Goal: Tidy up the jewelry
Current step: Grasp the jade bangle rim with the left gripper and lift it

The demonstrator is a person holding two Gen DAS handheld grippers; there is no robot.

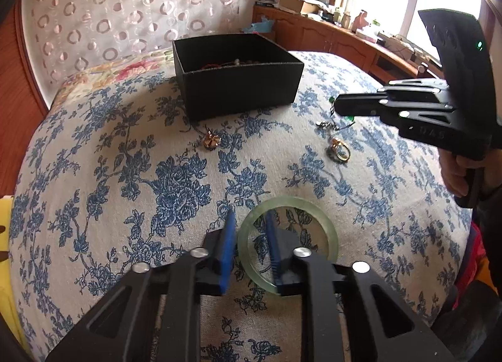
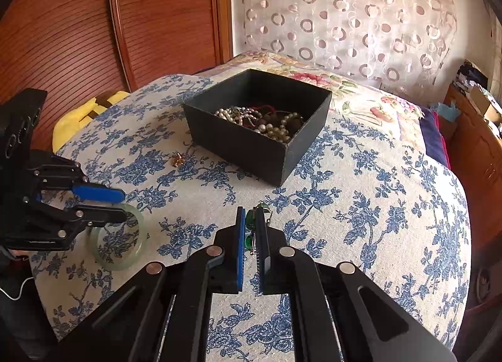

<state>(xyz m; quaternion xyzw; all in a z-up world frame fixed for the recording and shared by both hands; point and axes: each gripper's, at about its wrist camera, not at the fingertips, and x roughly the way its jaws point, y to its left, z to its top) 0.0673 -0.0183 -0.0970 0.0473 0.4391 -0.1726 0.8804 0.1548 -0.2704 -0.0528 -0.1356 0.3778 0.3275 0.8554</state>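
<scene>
On my left, my left gripper [image 1: 249, 230] is down at the pale green bangle [image 1: 287, 244], which lies flat on the blue-flowered bedspread [image 1: 125, 158]. One blue pad [image 1: 227, 252] sits just outside the bangle's rim and the other finger stands inside the ring, so the rim runs between them. The gap is narrow, but I cannot tell whether the pads are actually pressing on the rim. In the right wrist view the bangle [image 2: 120, 239] shows the same way, flat on the cloth with my left gripper [image 2: 120, 205] straddling its far edge.

Further along, a small gold-coloured trinket [image 1: 212, 140] lies alone on the cloth, near the front corner of the black box [image 1: 238, 79]. The box stands open toward the head of the bed, and from the right wrist I see pearl strands [image 2: 269, 125] and dark beads heaped inside it.

To the right of the box, a gold ring [image 1: 340, 150] lies on the cloth beside a small tangle of chain. Just above it, my right gripper [image 1: 337, 104] has its fingers closed on a green-beaded piece [image 2: 251, 227]; the green stones sit pinched between the pads and hang out past the tips, clear of the bedspread.
</scene>
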